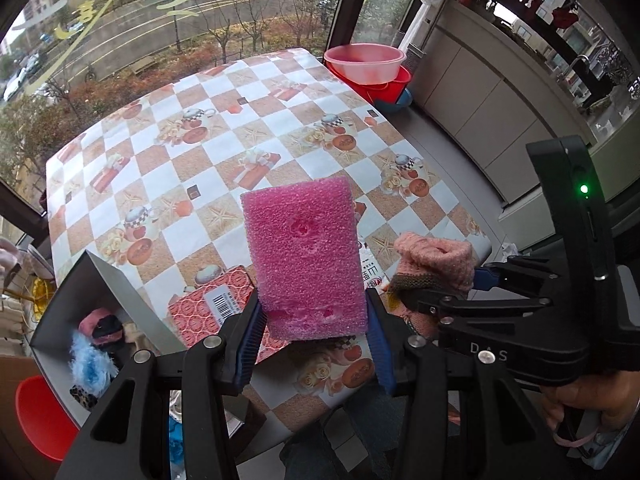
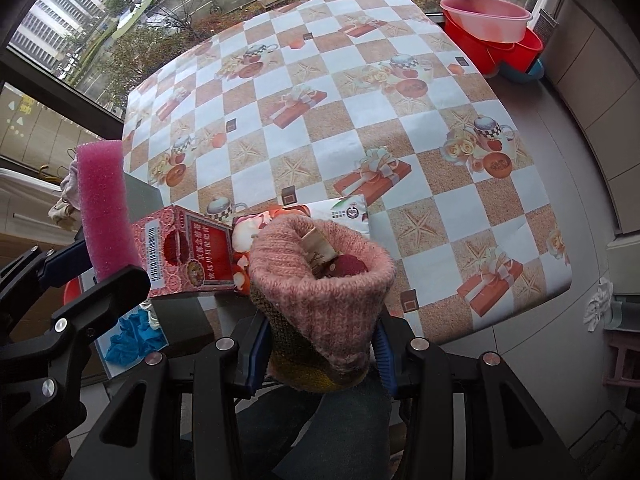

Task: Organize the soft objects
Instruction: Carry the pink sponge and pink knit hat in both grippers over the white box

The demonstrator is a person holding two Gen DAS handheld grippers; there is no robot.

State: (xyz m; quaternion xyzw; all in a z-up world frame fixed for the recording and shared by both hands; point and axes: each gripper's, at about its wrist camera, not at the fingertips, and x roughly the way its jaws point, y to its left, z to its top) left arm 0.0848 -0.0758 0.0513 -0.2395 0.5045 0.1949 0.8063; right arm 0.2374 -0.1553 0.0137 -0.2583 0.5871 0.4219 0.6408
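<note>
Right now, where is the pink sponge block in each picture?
Left wrist view: the pink rectangular foam sponge block stands in the middle, clamped at its lower end in the left hand-held gripper.
Right wrist view: it is at the left edge, seen edge-on, above the red printed cardboard box.
Shared landmark: the pink plastic basin beyond the table's far right corner.

One sponge — one knit hat; two basins

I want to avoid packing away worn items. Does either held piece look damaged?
Yes: the pink sponge in the left gripper has gouged pits in its face. The knitted sock looks intact.
</note>
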